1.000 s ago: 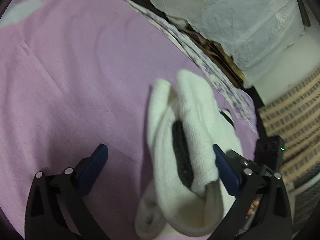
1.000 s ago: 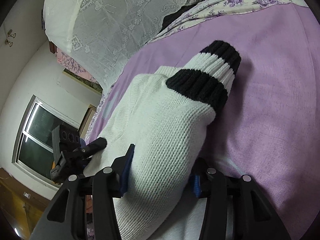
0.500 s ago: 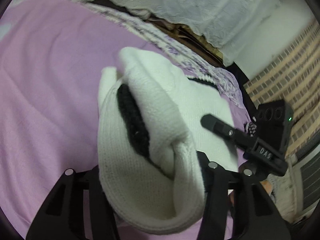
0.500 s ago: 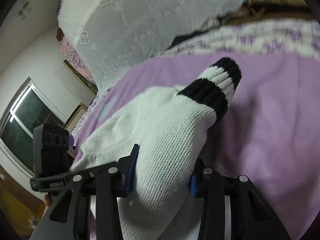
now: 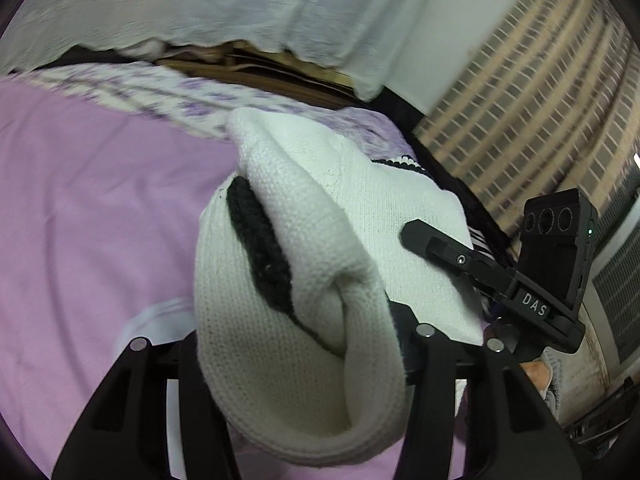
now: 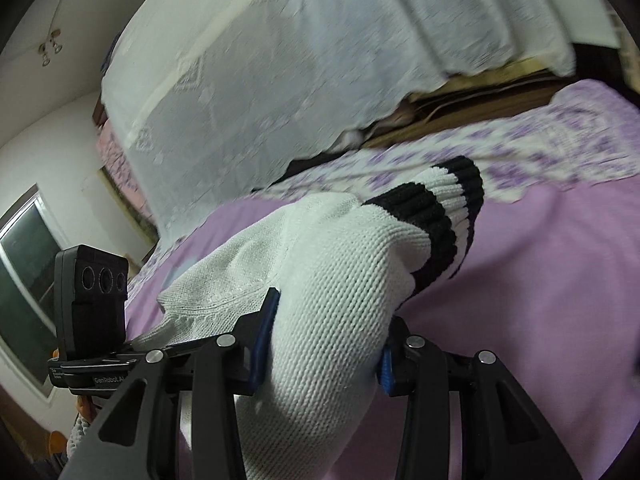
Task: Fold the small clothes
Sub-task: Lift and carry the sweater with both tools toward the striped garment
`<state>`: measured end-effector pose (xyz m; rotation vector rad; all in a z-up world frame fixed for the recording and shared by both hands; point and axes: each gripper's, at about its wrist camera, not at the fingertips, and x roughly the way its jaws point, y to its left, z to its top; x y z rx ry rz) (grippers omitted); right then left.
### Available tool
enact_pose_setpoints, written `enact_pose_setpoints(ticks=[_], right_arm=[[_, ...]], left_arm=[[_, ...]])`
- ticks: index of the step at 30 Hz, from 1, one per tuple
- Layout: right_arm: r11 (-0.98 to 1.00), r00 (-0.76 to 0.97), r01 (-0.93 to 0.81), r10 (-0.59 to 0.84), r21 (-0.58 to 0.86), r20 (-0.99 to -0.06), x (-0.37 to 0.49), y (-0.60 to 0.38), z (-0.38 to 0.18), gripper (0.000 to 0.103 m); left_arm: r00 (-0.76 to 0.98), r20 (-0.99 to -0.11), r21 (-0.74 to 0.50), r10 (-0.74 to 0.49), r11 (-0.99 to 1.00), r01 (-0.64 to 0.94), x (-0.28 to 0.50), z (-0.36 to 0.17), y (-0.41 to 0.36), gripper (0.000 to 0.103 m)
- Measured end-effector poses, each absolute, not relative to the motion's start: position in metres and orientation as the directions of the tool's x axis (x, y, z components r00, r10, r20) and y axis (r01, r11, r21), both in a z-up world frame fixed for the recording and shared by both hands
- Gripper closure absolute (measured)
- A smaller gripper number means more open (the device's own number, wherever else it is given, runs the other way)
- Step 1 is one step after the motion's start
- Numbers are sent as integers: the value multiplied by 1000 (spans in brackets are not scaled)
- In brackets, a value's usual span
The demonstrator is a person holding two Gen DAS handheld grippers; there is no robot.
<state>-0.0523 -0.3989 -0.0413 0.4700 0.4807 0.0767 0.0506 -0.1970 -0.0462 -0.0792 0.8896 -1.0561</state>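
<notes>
A small white knit sweater [image 5: 320, 240] with black bands is held up over the purple bedspread [image 5: 80, 200]. My left gripper [image 5: 296, 344] is shut on a bunched fold of it, the black trim [image 5: 260, 240] showing in the fold. My right gripper [image 6: 324, 344] is shut on a sleeve of the sweater [image 6: 340, 272]; the black-and-white striped cuff [image 6: 440, 216] hangs forward past the fingers. The right gripper's body also shows at the right of the left wrist view [image 5: 500, 276], pressed against the sweater.
A white lace cover [image 6: 300, 60] drapes over the bed's far end, with a floral purple sheet [image 6: 520, 148] below it. A brick-patterned wall [image 5: 520, 100] stands to the right. A window [image 6: 20, 272] is at the left.
My left gripper went from open beside the sweater to shut on its fold. Both grippers have lifted the sweater and tilted up toward the bed's far end.
</notes>
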Motion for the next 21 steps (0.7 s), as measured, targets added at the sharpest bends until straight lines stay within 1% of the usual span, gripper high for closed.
enact_pose_setpoints(ticks=[10, 21], right_arm=[[892, 928, 181, -15, 415, -372, -131, -494, -6, 61], [829, 921, 348, -214, 438, -326, -216, -598, 2, 61]], left_arm=[[84, -576, -426, -813, 387, 818, 5, -15, -314, 54], [-34, -593, -374, -805, 238, 896, -54, 5, -454, 53]])
